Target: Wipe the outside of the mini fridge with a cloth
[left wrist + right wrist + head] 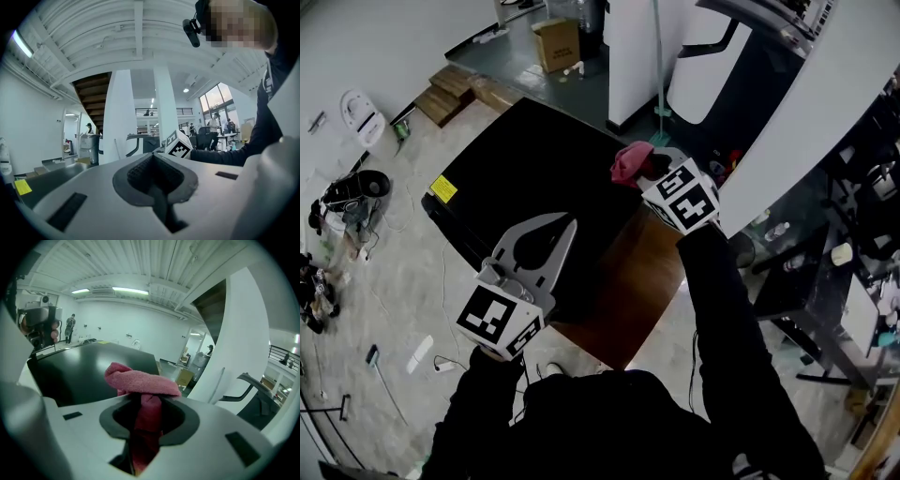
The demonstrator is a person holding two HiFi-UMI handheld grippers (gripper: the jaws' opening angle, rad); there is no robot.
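Note:
The black mini fridge [534,178] stands below me; its flat top fills the middle of the head view and shows dark in the right gripper view [89,366]. My right gripper [649,173] is shut on a pink cloth [630,161], held at the fridge top's far right edge. That cloth [140,383] bunches out over the jaws in the right gripper view. My left gripper [561,230] hovers over the fridge's near side, shut with nothing between its jaws [154,187]. The fridge's front and sides are mostly hidden from above.
A yellow label [442,188] sits on the fridge's left edge. Brown wooden surface [628,300] lies beside the fridge at its near right. A treadmill [741,56] and white column [633,47] stand beyond; cables and clutter [347,202] litter the floor at left.

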